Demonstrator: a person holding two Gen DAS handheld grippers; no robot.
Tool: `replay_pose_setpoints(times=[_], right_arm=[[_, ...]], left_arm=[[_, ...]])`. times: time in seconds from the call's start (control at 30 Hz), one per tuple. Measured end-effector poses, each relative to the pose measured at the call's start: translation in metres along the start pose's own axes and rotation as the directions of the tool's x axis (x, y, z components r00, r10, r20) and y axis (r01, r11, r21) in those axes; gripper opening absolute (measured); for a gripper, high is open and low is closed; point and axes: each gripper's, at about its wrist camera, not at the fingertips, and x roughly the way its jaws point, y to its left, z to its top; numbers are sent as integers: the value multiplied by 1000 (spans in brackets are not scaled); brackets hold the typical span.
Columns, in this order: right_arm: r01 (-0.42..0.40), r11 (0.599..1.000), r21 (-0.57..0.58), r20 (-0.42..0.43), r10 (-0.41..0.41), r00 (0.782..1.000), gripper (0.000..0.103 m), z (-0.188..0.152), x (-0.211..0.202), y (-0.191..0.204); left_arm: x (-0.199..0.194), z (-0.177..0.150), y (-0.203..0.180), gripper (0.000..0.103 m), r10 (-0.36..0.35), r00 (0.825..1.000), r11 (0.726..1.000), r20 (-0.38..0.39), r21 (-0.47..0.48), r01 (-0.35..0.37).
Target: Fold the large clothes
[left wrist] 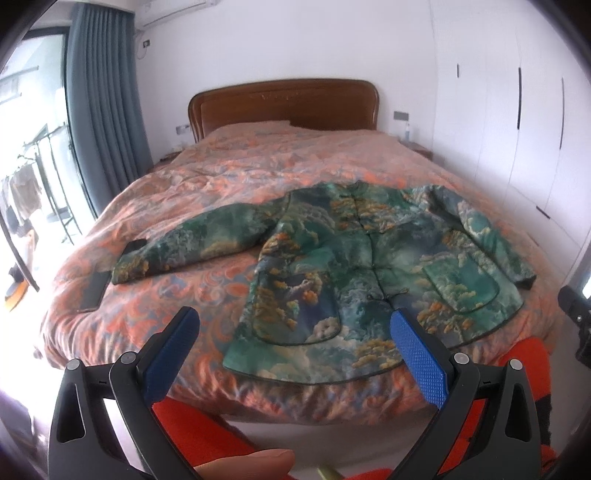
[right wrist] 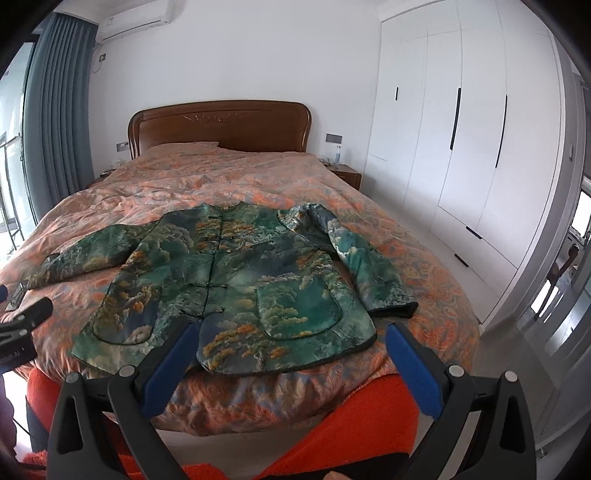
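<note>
A bed [right wrist: 258,177] under an orange patterned quilt [right wrist: 424,236] fills the middle, wooden headboard [right wrist: 221,123] at twelve o'clock; white wardrobe [right wrist: 476,122] at two, grey-blue curtain [right wrist: 55,122] at ten, air conditioner [right wrist: 133,16] at eleven

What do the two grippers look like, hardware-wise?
Both match. The left gripper and right gripper each have two black plastic clamp-style arms with teardrop cutouts and round grey pivot pins. The fingers carry blue pads with a fine diamond-knurled texture. No cables visible on the fingers. Red-orange fabric shows behind them, probably the person's clothing.
</note>
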Motion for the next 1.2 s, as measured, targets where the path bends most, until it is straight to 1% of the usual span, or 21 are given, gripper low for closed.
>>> replay_pose_setpoints(times=[0.1, 0.2, 0.37, 0.47, 0.63, 0.77, 0.8, 0.87, 0.9, 0.97, 1.07, 1.1, 1.2], right_arm=[[0, 1000, 26, 0, 0, 1000, 103, 1, 2, -7], [-4, 999, 33, 17, 3, 1000, 103, 2, 8, -11], [-38, 999, 31, 1, 38, 999, 103, 4, 32, -13], [-49, 999, 22, -22, 50, 999, 103, 8, 51, -19], [-33, 999, 2, -20, 33, 999, 103, 22, 81, -34], [-39, 999, -19, -23, 38, 999, 103, 28, 105, -48], [-42, 999, -21, -33, 41, 999, 103, 30, 110, -50], [-53, 999, -13, -63, 52, 997, 103, 35, 119, -52], [-59, 998, -8, -65, 58, 996, 103, 37, 120, -52], [-54, 998, -11, -28, 54, 998, 103, 40, 115, -51], [-19, 1000, -19, 8, 19, 1000, 103, 37, 111, -39], [-18, 1000, -14, 0, 18, 1000, 103, 35, 110, -37], [-16, 1000, 21, -26, 17, 1000, 103, 31, 102, -23]], left_arm=[[3, 4, -5, 103, -5, 1000, 1000, -7, -1, 5], [11, 7, -12, 103, -5, 1000, 1000, -27, 23, 6], [29, 15, -30, 103, 12, 998, 998, -58, 70, -8], [42, 23, -41, 103, -9, 996, 998, -89, 60, 14], [56, 42, -68, 103, -43, 996, 999, -80, 31, 45], [72, 55, -92, 103, -69, 992, 996, -102, 50, 74], [75, 57, -97, 103, -86, 990, 994, -112, 54, 92], [77, 59, -103, 103, -97, 990, 992, -105, 66, 104], [77, 58, -104, 103, -94, 991, 992, -94, 76, 101], [80, 53, -102, 103, -85, 992, 993, -92, 79, 92], [86, 42, -93, 103, -82, 987, 992, -141, 86, 95], [87, 38, -88, 103, -74, 985, 991, -155, 102, 91], [81, 29, -71, 103, -56, 987, 989, -150, 126, 75]])
